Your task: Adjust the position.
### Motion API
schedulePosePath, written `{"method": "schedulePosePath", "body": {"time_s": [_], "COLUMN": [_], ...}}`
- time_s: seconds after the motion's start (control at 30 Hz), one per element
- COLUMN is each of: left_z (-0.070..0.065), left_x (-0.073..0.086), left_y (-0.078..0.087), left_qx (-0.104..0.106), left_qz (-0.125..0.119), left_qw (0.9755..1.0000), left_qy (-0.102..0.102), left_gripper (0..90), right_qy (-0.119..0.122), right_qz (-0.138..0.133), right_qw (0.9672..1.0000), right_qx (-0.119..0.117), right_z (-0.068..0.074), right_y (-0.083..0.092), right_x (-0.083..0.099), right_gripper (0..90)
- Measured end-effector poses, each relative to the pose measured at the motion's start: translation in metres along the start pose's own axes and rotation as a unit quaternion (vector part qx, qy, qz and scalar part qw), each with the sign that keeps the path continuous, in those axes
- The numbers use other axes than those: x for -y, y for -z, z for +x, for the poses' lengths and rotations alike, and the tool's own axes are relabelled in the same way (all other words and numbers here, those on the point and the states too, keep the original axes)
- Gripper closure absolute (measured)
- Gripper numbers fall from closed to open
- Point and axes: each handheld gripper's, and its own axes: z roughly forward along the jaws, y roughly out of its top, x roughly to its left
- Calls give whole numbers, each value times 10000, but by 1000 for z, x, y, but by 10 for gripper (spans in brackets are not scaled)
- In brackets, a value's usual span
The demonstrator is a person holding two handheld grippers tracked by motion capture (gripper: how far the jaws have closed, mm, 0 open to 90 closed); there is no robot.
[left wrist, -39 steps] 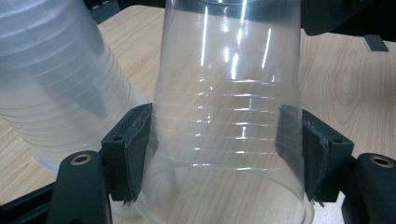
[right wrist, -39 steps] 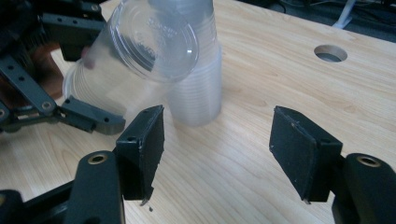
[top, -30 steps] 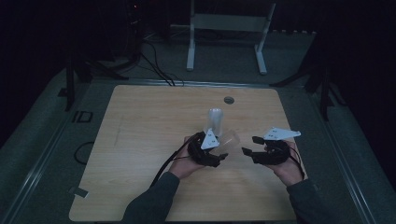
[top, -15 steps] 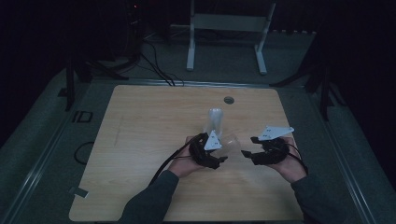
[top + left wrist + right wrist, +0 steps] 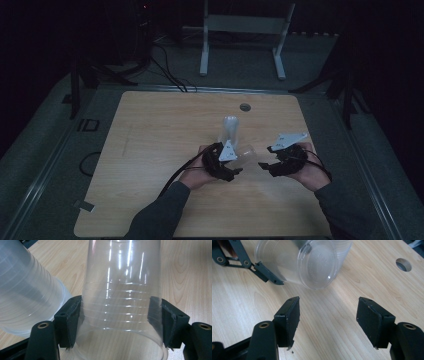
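A clear plastic cup (image 5: 122,277) lies on its side between the jaws of my left gripper (image 5: 120,312), both pads pressed against its wall. From above, the left gripper (image 5: 239,162) sits at mid table with the cup (image 5: 248,152) pointing right. A stack of clear cups (image 5: 230,127) stands just behind it, close at the left of the left gripper view (image 5: 25,295). My right gripper (image 5: 265,162) is a short way to the right, open and empty. In its own view the right gripper (image 5: 328,315) faces the cup's base (image 5: 318,263), a small gap short of it.
The wooden table (image 5: 150,150) has a round hole (image 5: 244,107) near its far edge, also seen from the right gripper (image 5: 403,264). Cables (image 5: 170,75) and a white stand (image 5: 245,25) are on the floor beyond the table. Cords trail from both grippers toward the person.
The right gripper has shifted slightly left, closer to the held cup. The left gripper and the stack have hardly moved.
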Motion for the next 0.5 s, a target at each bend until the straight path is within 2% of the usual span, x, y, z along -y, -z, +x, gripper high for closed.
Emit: {"method": "schedulePosePath", "body": {"time_s": [0.17, 0.37, 0.5], "left_z": [-1, -2, -3], "left_x": [0, 0, 1], "left_y": [0, -1, -3], "left_qx": [19, 54, 71], "left_qz": [35, 60, 118], "left_qw": [10000, 9999, 9998], "left_qy": [-54, -79, -136], "left_gripper": [291, 291, 291], "right_qy": [177, 554, 658], "right_qz": [177, 483, 584], "right_qw": [9996, 9970, 9958], "right_qx": [-92, -235, -257], "right_z": [0, 3, 4], "right_y": [-1, -2, -3], "right_x": [-3, -8, -11], "right_gripper": [358, 358, 358]}}
